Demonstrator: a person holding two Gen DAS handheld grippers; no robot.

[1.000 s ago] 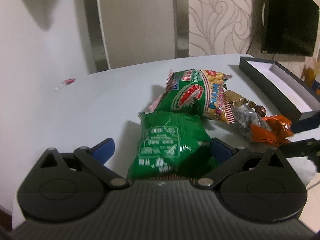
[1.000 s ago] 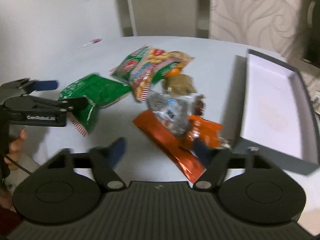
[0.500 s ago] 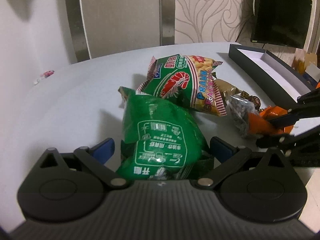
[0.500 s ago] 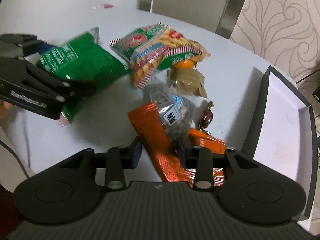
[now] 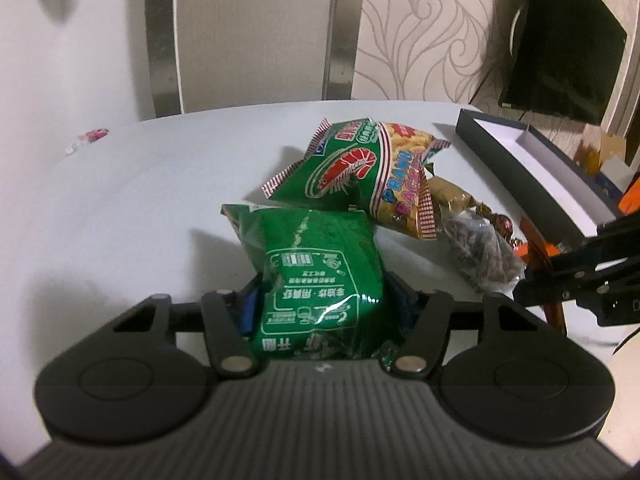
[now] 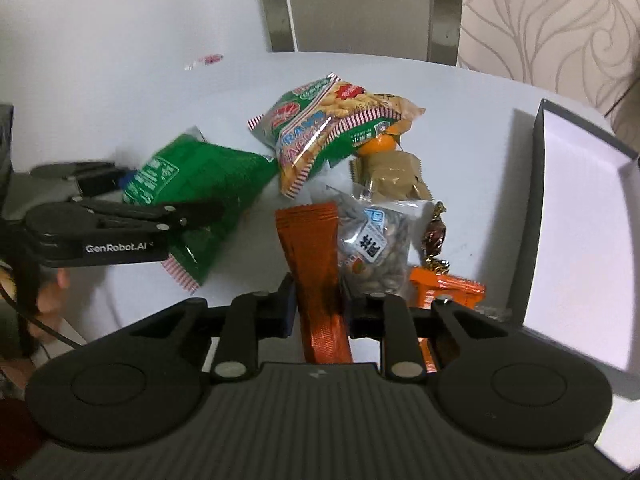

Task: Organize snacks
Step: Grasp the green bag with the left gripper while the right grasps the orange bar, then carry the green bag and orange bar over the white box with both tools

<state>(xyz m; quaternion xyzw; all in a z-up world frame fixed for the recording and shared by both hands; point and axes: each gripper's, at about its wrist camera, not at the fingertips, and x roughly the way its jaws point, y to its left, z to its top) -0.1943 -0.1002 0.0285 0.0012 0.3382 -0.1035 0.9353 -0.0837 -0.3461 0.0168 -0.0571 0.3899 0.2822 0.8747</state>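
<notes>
My left gripper point(image 5: 324, 304) is shut on a green snack bag point(image 5: 316, 272), which also shows in the right wrist view point(image 6: 200, 184). My right gripper point(image 6: 318, 304) is shut on a long orange packet point(image 6: 316, 264). On the white table point(image 5: 140, 184) lie a prawn cracker bag point(image 5: 360, 172), also seen from the right wrist point(image 6: 328, 128), a clear bag of seeds point(image 6: 372, 248), a brown packet point(image 6: 392, 176), a wrapped candy point(image 6: 434, 236) and another orange packet point(image 6: 448, 288). The left gripper point(image 6: 120, 216) appears at the left of the right wrist view.
A dark open box with a white inside point(image 6: 580, 220) stands at the right, also in the left wrist view point(image 5: 528, 160). A small pink wrapper point(image 5: 90, 136) lies at the far left. A chair back point(image 5: 252, 32) and a dark screen point(image 5: 568, 48) stand behind the table.
My left jaws have closed on the green bag, which was between open jaws before. My right jaws have closed on the long orange packet and hold it upright in front of the camera.
</notes>
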